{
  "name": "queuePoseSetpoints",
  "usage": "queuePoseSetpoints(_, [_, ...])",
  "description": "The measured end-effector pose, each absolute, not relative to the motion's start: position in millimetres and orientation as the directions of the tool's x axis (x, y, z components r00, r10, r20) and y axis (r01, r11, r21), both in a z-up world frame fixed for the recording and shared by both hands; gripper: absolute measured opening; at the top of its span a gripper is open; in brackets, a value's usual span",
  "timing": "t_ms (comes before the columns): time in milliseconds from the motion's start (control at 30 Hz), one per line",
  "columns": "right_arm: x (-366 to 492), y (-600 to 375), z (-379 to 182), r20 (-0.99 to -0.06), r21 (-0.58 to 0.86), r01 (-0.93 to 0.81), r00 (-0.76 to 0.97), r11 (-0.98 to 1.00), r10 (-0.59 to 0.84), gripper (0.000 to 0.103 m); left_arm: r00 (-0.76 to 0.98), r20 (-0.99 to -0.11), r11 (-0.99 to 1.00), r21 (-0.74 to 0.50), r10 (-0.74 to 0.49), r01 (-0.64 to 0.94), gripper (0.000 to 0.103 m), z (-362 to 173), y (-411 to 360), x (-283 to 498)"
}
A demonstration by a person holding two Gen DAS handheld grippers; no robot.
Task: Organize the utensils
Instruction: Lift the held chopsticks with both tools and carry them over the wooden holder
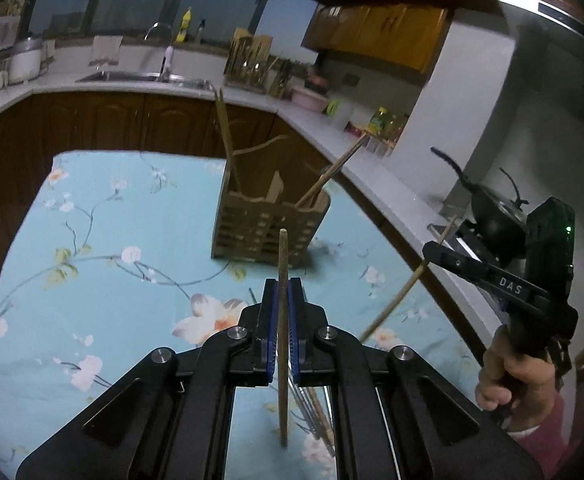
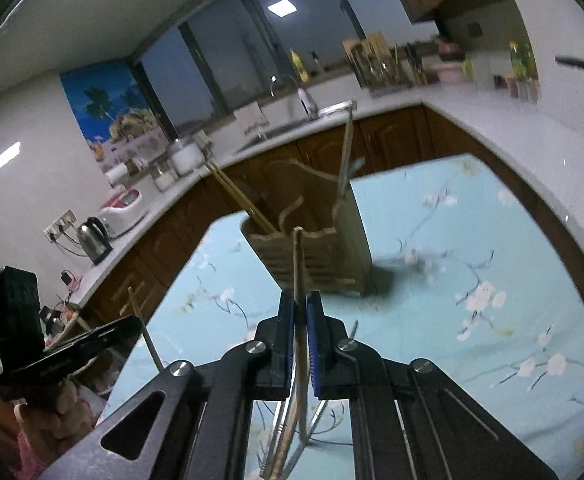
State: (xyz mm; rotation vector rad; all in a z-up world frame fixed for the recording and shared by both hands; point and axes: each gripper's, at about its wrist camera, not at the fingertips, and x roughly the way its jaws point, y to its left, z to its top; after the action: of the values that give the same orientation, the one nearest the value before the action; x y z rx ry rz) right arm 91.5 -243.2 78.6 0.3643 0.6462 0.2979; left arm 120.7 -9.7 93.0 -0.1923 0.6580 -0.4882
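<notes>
A slatted wooden utensil holder (image 1: 265, 222) stands on the floral blue tablecloth (image 1: 103, 232), with chopsticks (image 1: 225, 132) leaning out of it. It also shows in the right wrist view (image 2: 320, 254). My left gripper (image 1: 283, 292) is shut on a wooden chopstick (image 1: 282, 320), held above the table short of the holder. My right gripper (image 2: 300, 304) is shut on another chopstick (image 2: 298, 272), also short of the holder; it appears at the right of the left wrist view (image 1: 432, 250). Loose metal and wooden utensils (image 2: 287, 436) lie on the cloth under the grippers.
A white kitchen counter (image 1: 376, 168) wraps around the table, with a sink (image 1: 131, 76), a dish rack (image 1: 251, 64), bottles and a black wok (image 1: 492, 212). A kettle (image 2: 93, 238) and rice cooker (image 2: 123, 208) stand on the left counter.
</notes>
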Motion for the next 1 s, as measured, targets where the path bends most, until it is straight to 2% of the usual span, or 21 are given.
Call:
queuePoseSetpoints(400, [87.4, -240.7, 93.7, -0.496, 0.388, -0.175, 0.787, 0.905, 0.366, 0.006, 0.703, -0.517, 0.873, -0.308, -0.488, 0.379, 0.0, 99.7, -5.3, 112.5])
queuePoseSetpoints(500, [87.1, -243.3, 94.2, -0.495, 0.39, -0.168, 0.791, 0.905, 0.36, 0.006, 0.696, -0.533, 0.877, -0.316, -0.48, 0.363, 0.0, 92.4, -3.1, 117.6])
queuePoseSetpoints(700, [83.8, -250.7, 99.4, -0.474, 0.398, -0.166, 0.805, 0.902, 0.357, 0.006, 0.664, -0.64, 0.919, -0.331, -0.387, 0.216, 0.0, 50.5, 17.7, 147.6])
queuePoseSetpoints(767, [83.4, -253.0, 99.9, -0.469, 0.404, -0.167, 0.807, 0.9, 0.36, 0.006, 0.635, -0.694, 0.934, -0.327, -0.34, 0.142, 0.007, 28.4, 26.0, 165.2])
queuePoseSetpoints(833, [83.2, -255.3, 99.8, -0.46, 0.416, -0.172, 0.807, 0.893, 0.37, 0.006, 0.604, -0.743, 0.949, -0.306, -0.29, 0.079, 0.025, 9.2, 29.5, 180.2])
queuePoseSetpoints(867, [82.9, -256.1, 99.7, -0.456, 0.421, -0.175, 0.807, 0.89, 0.374, 0.006, 0.584, -0.769, 0.955, -0.294, -0.26, 0.038, 0.028, -3.0, 32.6, 192.3])
queuePoseSetpoints(900, [82.7, -256.4, 99.6, -0.452, 0.426, -0.181, 0.806, 0.886, 0.382, 0.006, 0.576, -0.781, 0.958, -0.288, -0.243, 0.014, 0.032, -11.3, 34.9, 201.0])
queuePoseSetpoints(1000, [82.1, -256.9, 99.1, -0.443, 0.435, -0.193, 0.804, 0.88, 0.396, 0.006, 0.536, -0.819, 0.966, -0.259, -0.203, -0.029, 0.032, -33.3, 35.3, 230.8])
